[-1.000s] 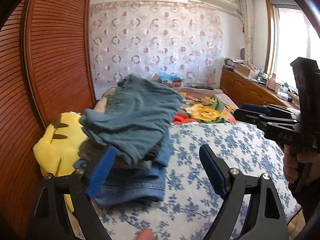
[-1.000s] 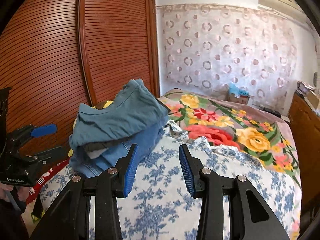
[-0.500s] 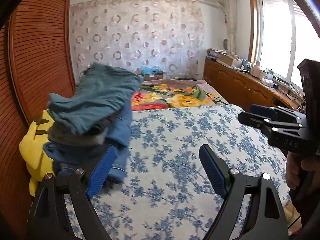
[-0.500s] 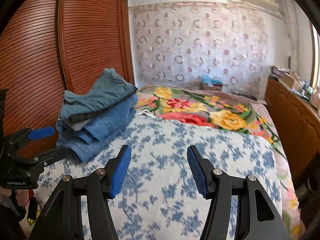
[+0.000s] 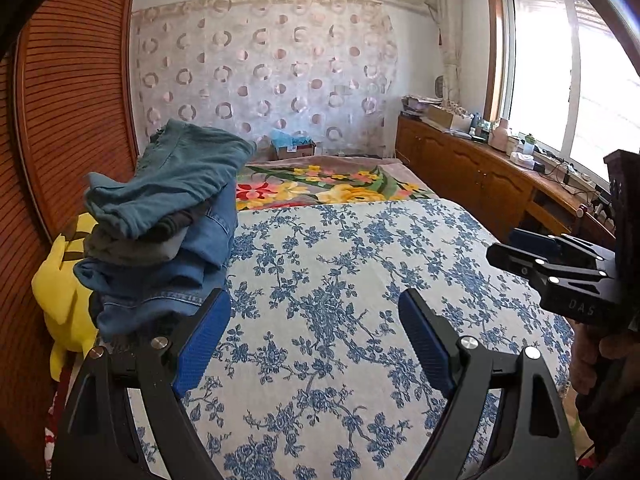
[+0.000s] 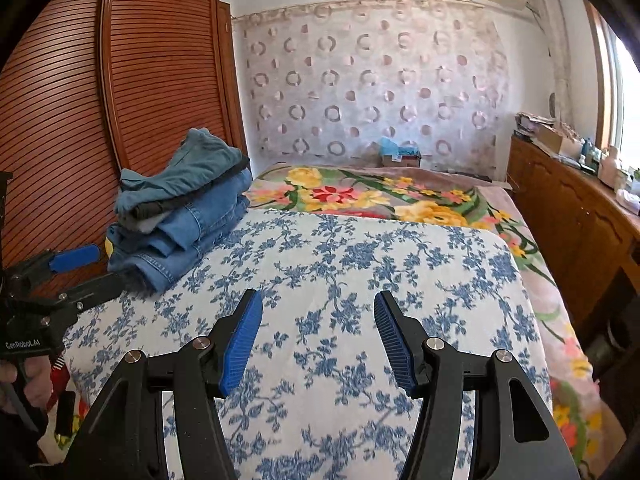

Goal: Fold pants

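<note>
Folded pants (image 5: 168, 216) stacked, yellow plush (image 5: 66, 300) left-view only, left claw (image 5: 316, 340) and right claw (image 6: 318, 336) released, empty.

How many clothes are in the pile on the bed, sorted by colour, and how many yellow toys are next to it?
Teal folded clothes: 1, on top
Dark folded clothes: 1
Grey folded clothes: 1
Blue denim folded clothes: at least 2, the layers are hard to tell apart
Yellow plush toy: 1, beside the pile
Total: at least 6 things
</note>
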Available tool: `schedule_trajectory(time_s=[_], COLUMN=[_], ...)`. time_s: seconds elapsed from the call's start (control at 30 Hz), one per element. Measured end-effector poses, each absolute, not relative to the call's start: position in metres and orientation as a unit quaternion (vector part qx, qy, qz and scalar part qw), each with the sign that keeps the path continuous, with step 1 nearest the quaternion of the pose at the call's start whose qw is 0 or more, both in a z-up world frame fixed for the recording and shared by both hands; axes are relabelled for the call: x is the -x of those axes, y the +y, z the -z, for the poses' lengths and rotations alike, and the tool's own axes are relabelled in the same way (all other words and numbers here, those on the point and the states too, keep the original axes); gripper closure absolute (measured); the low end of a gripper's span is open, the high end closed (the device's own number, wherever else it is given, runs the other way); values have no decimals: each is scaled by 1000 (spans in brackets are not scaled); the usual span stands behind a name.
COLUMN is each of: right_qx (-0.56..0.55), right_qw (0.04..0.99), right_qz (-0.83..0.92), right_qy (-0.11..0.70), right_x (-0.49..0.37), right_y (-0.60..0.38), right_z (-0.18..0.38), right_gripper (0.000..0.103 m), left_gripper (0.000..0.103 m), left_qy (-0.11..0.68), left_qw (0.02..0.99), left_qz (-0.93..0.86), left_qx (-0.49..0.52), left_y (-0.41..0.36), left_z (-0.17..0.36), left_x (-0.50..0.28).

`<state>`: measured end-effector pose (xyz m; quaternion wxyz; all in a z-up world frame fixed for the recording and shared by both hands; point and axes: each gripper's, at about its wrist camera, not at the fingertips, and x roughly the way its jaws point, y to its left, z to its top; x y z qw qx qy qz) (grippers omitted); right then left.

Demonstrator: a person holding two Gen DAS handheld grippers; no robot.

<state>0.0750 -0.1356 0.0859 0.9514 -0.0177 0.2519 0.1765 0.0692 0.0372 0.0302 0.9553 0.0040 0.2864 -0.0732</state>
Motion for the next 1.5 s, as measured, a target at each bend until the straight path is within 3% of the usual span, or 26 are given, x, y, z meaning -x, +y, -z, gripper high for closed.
schedule_trajectory(time_s=[0.63,1.5], right_qx=[10,4], right_qw=[969,971], right_qz=[-152,-142], right_qy=[194,190], right_x=[-8,-9], right_y=[-149,-153], right_z=[-98,-97], right_gripper=[43,43], left_gripper=[17,17], left_qy=[251,252], left_qw=[966,966], left_qz=[64,60], left_qx=[-7,-8], left_y=[39,41], left_z=[-55,-57], left_x=[-30,-25])
